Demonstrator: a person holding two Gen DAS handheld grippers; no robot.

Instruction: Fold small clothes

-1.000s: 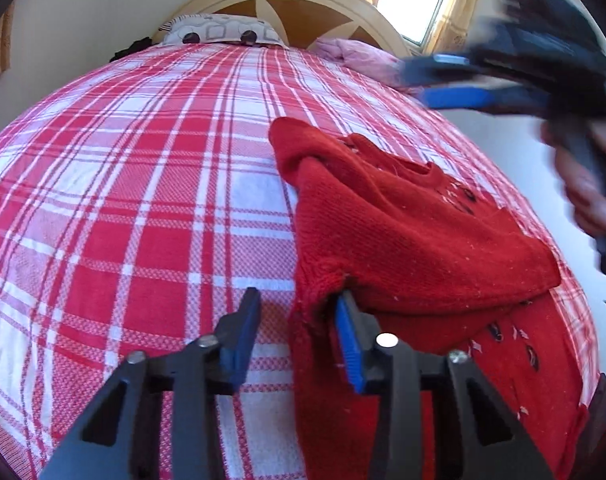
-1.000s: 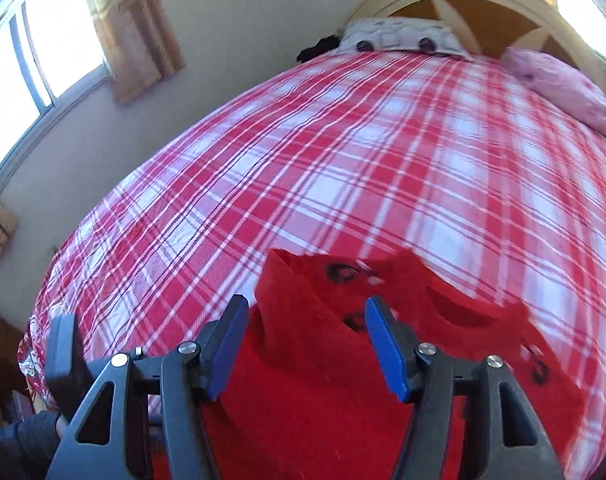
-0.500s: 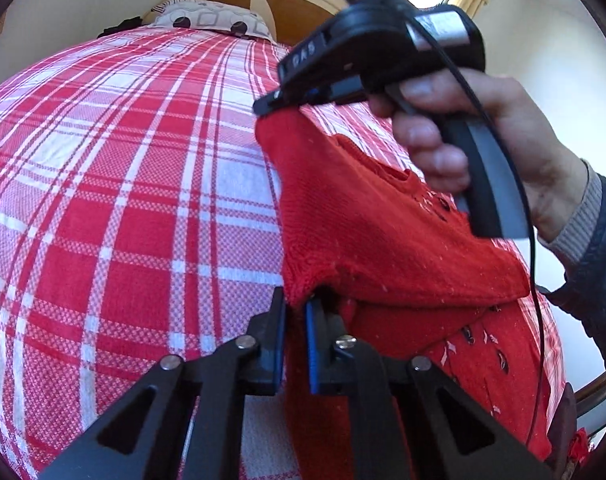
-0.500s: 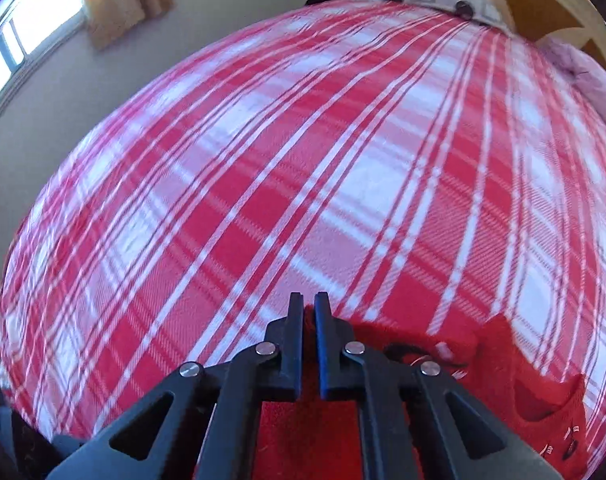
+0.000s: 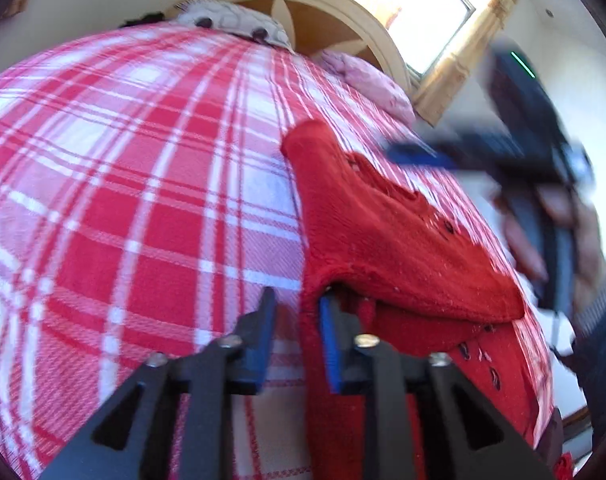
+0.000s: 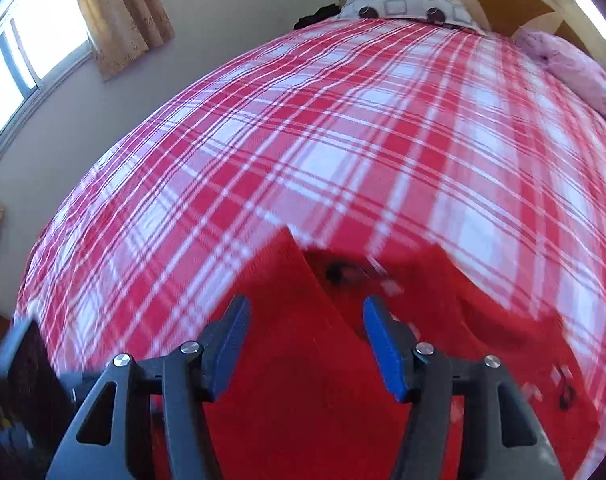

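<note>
A small red knitted sweater [image 5: 383, 236] lies on the red and white plaid bedspread [image 5: 143, 200], its left side folded over toward the middle. My left gripper [image 5: 297, 336] is open, its jaws astride the folded edge's near corner without gripping it. My right gripper [image 6: 305, 340] is open and empty, hovering above the sweater [image 6: 323, 380]. It also shows in the left wrist view [image 5: 423, 156], blurred, above the sweater's far right side, held by a hand.
A patterned pillow [image 5: 227, 20] and a pink pillow [image 5: 367, 80] lie at the wooden headboard [image 5: 331, 4]. A curtained window [image 6: 31, 44] is in the wall left of the bed. The bed's right edge runs close by the sweater.
Half a second ago both grippers were shut on the sweater's folded edge. Both have now opened and let go, and the right gripper has lifted away to the right.
</note>
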